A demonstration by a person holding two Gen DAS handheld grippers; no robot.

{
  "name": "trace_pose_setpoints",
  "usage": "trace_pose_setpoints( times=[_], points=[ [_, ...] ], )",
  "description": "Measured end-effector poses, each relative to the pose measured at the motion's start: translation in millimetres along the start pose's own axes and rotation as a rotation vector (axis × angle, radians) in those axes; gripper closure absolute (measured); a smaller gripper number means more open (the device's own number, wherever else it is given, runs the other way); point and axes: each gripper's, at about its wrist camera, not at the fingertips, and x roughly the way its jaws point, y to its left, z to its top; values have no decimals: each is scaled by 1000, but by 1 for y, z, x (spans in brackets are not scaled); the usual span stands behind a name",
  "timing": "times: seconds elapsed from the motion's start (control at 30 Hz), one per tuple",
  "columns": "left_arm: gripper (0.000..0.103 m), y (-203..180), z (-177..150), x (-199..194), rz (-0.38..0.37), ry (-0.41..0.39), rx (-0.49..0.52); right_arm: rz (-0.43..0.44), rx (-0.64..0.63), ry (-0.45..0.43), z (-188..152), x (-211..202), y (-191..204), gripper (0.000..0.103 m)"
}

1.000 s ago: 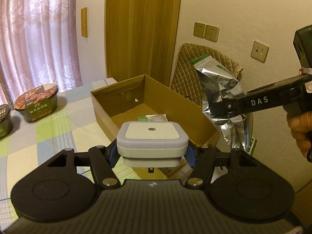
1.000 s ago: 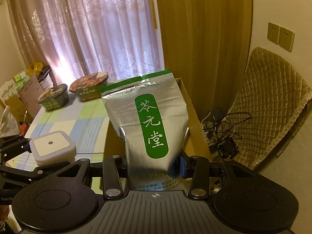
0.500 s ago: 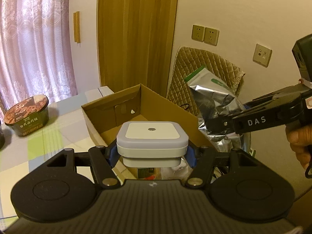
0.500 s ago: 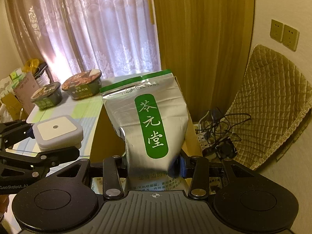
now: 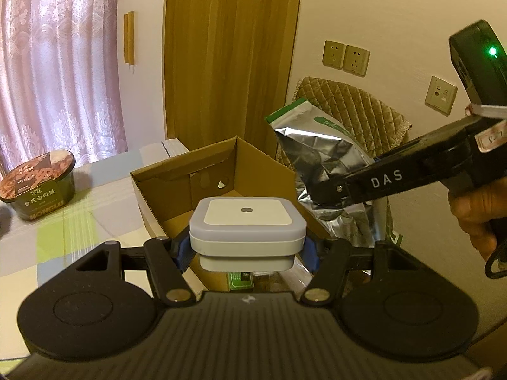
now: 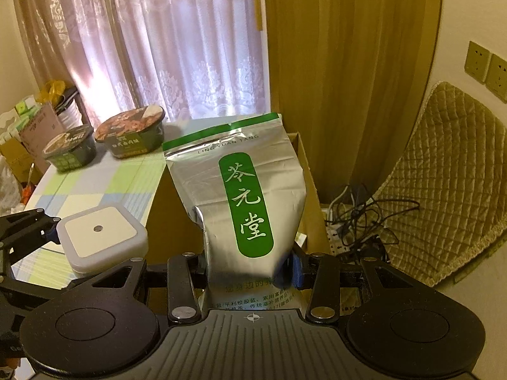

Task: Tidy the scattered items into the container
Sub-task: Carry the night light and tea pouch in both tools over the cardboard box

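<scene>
My left gripper point(image 5: 247, 247) is shut on a square white night light point(image 5: 247, 228), held in the air just before the near end of an open cardboard box point(image 5: 164, 190). My right gripper point(image 6: 250, 269) is shut on the lower part of a silver pouch with a green label point(image 6: 244, 196), upright above the box's right side point(image 6: 305, 171). From the left wrist view the pouch point(image 5: 317, 158) hangs beyond the box's right wall. The night light point(image 6: 101, 237) appears at the left of the right wrist view. A small green-labelled item point(image 5: 241, 280) lies in the box under the light.
Two green instant-food bowls point(image 6: 133, 136) point(image 6: 71, 152) stand on the checked tablecloth point(image 6: 95, 186) near the curtain. A quilted chair back point(image 6: 443, 174), a power strip with tangled cables point(image 6: 358, 221) and wall sockets point(image 5: 345, 57) lie right of the box. A hand point(image 5: 478, 218) holds the right gripper.
Both grippers have moved forward toward the box and swung right; the night light now sits over the box's near end, and the pouch hangs closer beside the box's right wall.
</scene>
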Motion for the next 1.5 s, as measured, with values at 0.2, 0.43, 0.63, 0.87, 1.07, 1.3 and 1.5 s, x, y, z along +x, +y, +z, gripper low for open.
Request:
trace_pose_setpoints(
  times=[0.2, 0.43, 0.63, 0.87, 1.07, 1.3, 1.5],
  points=[
    [43, 7, 4, 19, 13, -3, 2, 4, 5, 16, 3, 14, -2, 57],
    [43, 17, 7, 40, 15, 5, -5, 0, 9, 34, 4, 26, -4, 57],
    [43, 26, 5, 51, 18, 17, -3, 0, 8, 46, 2, 35, -5, 57],
    [43, 33, 5, 58, 17, 19, -4, 3, 5, 59, 1, 47, -5, 57],
    [43, 36, 6, 63, 13, 15, 0, 2, 6, 61, 5, 53, -6, 57],
    [43, 38, 5, 69, 9, 17, -2, 1, 6, 63, 7, 61, -8, 57],
    [42, 38, 7, 74, 8, 15, -3, 4, 8, 64, 8, 65, -12, 57]
  ],
)
